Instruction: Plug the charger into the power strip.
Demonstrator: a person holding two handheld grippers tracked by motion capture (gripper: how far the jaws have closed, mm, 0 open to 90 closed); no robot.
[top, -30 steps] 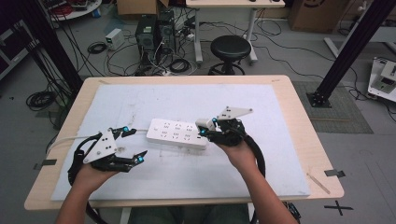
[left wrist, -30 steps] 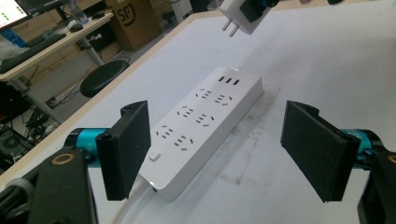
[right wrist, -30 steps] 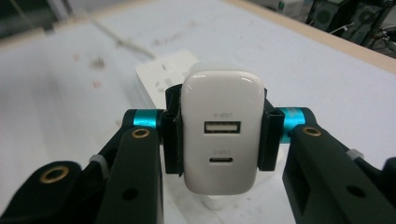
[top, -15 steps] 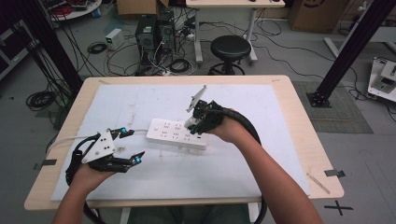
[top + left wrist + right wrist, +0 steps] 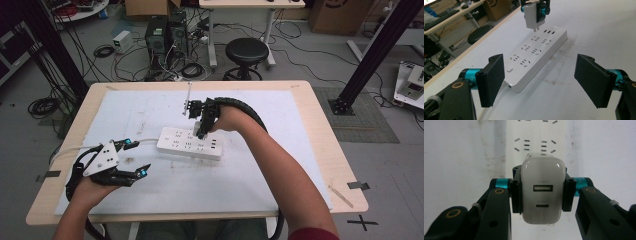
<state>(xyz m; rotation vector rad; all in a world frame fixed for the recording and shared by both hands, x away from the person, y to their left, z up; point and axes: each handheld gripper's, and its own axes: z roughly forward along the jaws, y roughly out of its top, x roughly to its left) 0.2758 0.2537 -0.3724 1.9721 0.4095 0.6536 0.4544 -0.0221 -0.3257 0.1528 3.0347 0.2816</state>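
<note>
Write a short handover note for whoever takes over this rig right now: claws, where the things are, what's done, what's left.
Right claw: shut on the white charger, held prongs-down just above the power strip, near its far end in the left gripper view.
Left claw: open, empty, low over the table near the strip's cord end.
Done: charger picked up and brought over the strip.
Left: line the prongs up with a socket, press in, release. Steadying the strip with the left claw may help.

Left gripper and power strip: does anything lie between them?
No. In the left gripper view, bare white mat lies between the open left gripper and the power strip.
</note>
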